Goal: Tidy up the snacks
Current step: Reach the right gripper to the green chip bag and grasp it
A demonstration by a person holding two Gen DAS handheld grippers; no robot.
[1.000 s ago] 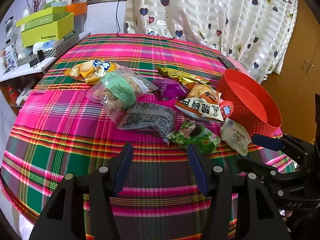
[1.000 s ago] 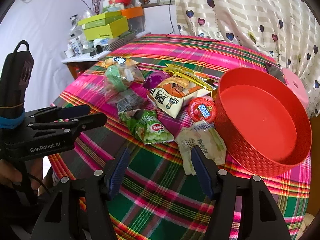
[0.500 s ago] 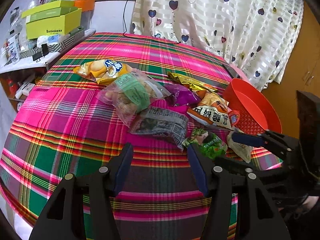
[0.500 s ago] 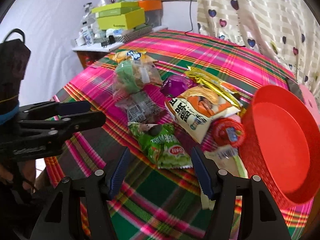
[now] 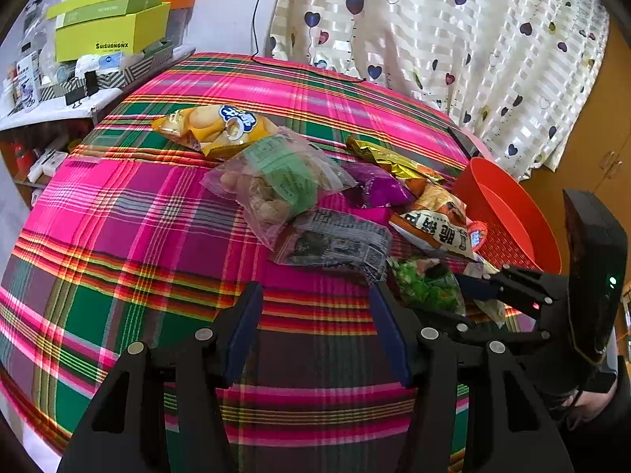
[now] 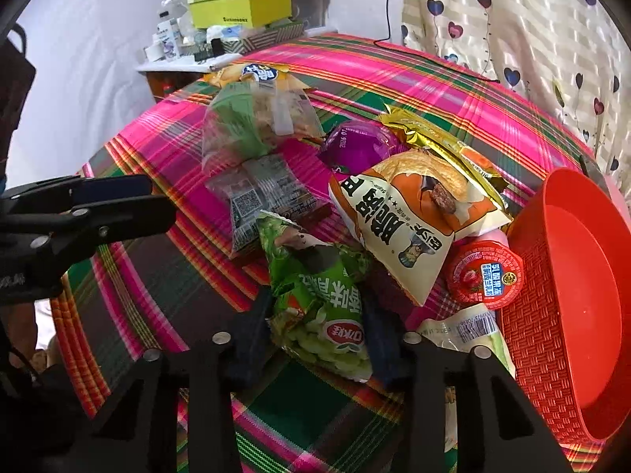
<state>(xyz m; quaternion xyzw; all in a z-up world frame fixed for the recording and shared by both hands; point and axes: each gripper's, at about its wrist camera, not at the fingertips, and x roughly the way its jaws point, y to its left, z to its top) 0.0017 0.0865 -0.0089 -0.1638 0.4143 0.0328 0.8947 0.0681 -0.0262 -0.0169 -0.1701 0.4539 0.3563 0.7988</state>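
Note:
A heap of snack packets lies on the plaid tablecloth (image 5: 118, 216) beside an empty red basket (image 6: 552, 315). My right gripper (image 6: 317, 323) points down at the green pea snack bag (image 6: 315, 299). Its jaws are closing, and both pads press on the bag's sides. In the left wrist view the same gripper (image 5: 453, 299) reaches the green bag (image 5: 426, 283) from the right. My left gripper (image 5: 315, 295) hangs open over bare cloth with nothing between its fingers. It also shows at the left of the right wrist view (image 6: 130, 201).
Around the green bag lie an orange-and-white bag (image 6: 402, 216), a red jelly cup (image 6: 485, 272), a white packet (image 6: 465, 331), a dark grey packet (image 6: 264, 193), a purple packet (image 6: 355, 146) and a clear bag (image 6: 252, 118). Yellow-green boxes (image 5: 110, 31) crowd a side table.
My right gripper has come down and forward onto the green bag, and its jaws have narrowed around it. The left gripper drifted slightly and stays open.

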